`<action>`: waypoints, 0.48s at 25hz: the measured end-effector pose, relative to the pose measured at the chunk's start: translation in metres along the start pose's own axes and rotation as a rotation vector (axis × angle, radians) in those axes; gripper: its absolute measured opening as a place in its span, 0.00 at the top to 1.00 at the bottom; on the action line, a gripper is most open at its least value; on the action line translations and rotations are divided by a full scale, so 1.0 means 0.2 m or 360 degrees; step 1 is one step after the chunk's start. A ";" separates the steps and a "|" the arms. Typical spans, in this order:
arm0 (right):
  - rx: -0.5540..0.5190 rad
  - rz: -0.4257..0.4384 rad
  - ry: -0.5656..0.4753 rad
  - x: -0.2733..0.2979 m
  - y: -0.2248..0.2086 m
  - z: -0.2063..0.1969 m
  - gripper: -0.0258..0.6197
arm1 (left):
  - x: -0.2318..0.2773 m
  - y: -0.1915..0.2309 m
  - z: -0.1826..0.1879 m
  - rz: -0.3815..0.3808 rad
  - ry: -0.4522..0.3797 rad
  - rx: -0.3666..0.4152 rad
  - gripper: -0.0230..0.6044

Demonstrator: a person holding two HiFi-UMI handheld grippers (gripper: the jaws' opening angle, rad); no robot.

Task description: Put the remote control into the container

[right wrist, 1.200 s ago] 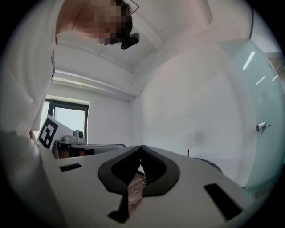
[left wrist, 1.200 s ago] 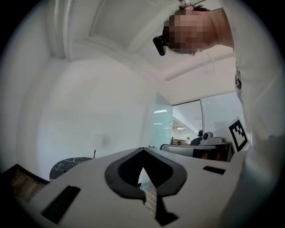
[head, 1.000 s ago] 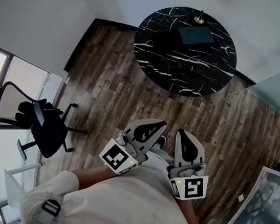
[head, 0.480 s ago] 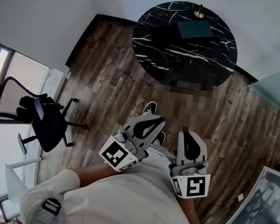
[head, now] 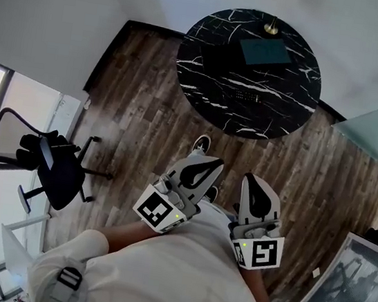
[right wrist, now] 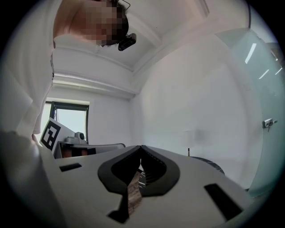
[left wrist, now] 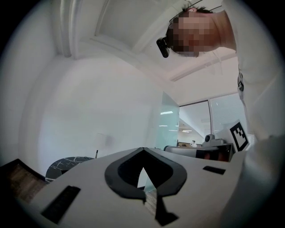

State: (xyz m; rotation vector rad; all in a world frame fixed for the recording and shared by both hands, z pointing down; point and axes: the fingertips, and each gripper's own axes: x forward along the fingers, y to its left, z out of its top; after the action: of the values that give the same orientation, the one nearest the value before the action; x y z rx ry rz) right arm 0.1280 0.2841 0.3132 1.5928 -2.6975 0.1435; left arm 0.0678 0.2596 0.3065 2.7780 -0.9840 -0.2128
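While the left gripper [head: 210,162] and the right gripper [head: 254,180] point level just in front of the person's chest, each has its jaws pressed together with nothing between them. Well apart from both, the remote control [head: 247,96] lies near the middle of the round black table [head: 210,52]. It lies apart from the dark container [head: 264,51], which sits nearer the table's far edge.
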 end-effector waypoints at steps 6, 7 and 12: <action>-0.0042 0.0009 0.0032 0.35 -0.06 0.03 0.95 | 0.14 0.33 0.07 -0.0010 -0.0024 -0.0003 0.96; -0.0052 0.0012 0.0037 0.41 -0.07 0.04 0.95 | 0.16 0.39 0.09 -0.0012 -0.0033 -0.0013 0.96; -0.0077 0.0006 0.0050 0.73 -0.14 0.09 0.95 | 0.29 0.68 0.21 -0.0015 -0.0091 -0.0035 0.96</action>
State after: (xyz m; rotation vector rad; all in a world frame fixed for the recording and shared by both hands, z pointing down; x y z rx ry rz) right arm 0.0824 0.1426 0.3043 1.5591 -2.6597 0.1011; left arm 0.0216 0.1149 0.2917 2.7717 -0.9756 -0.3041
